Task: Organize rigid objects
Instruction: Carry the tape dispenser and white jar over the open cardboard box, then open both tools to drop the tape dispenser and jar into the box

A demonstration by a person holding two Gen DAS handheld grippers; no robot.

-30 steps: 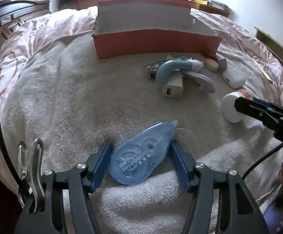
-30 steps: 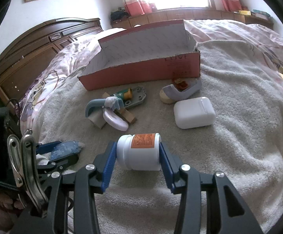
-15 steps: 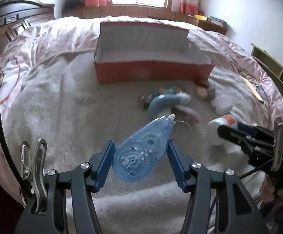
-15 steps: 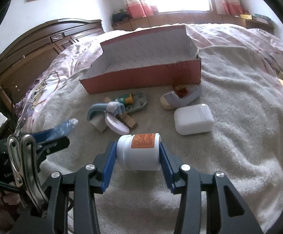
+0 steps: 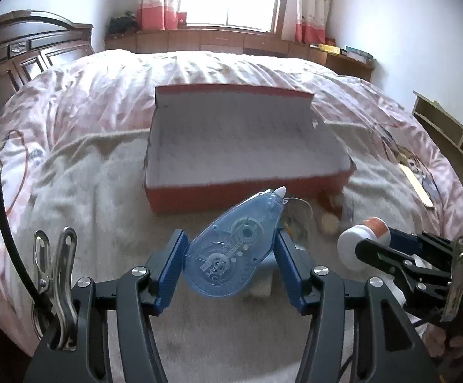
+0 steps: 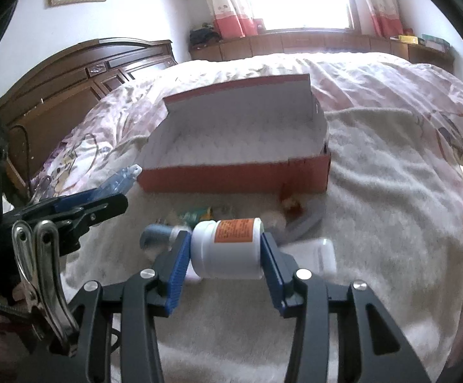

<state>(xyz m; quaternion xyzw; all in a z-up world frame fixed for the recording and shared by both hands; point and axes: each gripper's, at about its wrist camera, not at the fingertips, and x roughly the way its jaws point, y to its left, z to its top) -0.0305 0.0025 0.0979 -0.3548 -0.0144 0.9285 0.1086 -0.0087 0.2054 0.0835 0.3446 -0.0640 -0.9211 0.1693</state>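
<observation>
Left claw (image 5: 231,266) is clamping a blue correction tape dispenser (image 5: 234,249) by its flat edges, white tip pointing up and away toward the box, held in the air above the beige towel (image 5: 103,239). Right claw (image 6: 225,252) is gripping a white jar (image 6: 228,249) with an orange label, lying sideways between the blue pads, lid end on the left, also off the towel. Red cardboard box (image 5: 241,150) is sitting open on the towel on the bed (image 5: 71,95), just beyond both claws, white inside showing. Small items are lying blurred on the towel in front of the box: a blue-grey curved piece (image 6: 158,234), a white rounded case (image 6: 317,252), a teal thing (image 6: 199,215). In the left wrist view the right claw with the jar is showing at the right edge.
</observation>
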